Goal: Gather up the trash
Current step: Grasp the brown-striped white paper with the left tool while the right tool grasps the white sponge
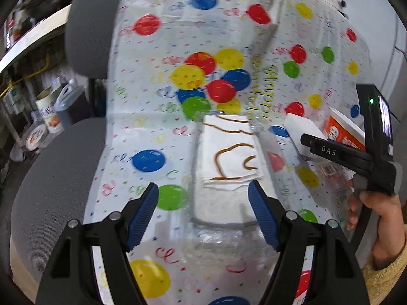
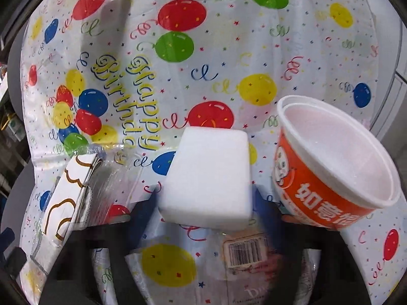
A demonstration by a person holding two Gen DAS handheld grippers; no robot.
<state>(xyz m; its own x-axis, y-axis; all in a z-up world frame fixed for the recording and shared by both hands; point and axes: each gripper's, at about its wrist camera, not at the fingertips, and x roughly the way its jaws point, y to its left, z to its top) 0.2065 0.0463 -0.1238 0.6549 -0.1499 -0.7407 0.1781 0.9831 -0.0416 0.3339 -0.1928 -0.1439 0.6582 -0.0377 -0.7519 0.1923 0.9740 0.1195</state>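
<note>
Closing in on the white foam block [image 2: 207,178], the right gripper [image 2: 206,200] is straddling it, jaws partly apart; whether the pads are pressing is unclear through the blur.

Hovering over the clear-wrapped white napkin pack [image 1: 229,160] on the balloon-print tablecloth [image 1: 157,117], the left gripper [image 1: 203,198] is gaping wide and empty; the orange paper bowl [image 2: 335,170] is waiting just beside the block. Next, I judge: squeezing firmly, then lifting clear.

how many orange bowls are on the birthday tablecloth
1: the orange bowl lies tilted on the tablecloth, right of the white foam block. Others may be out of frame.
</note>
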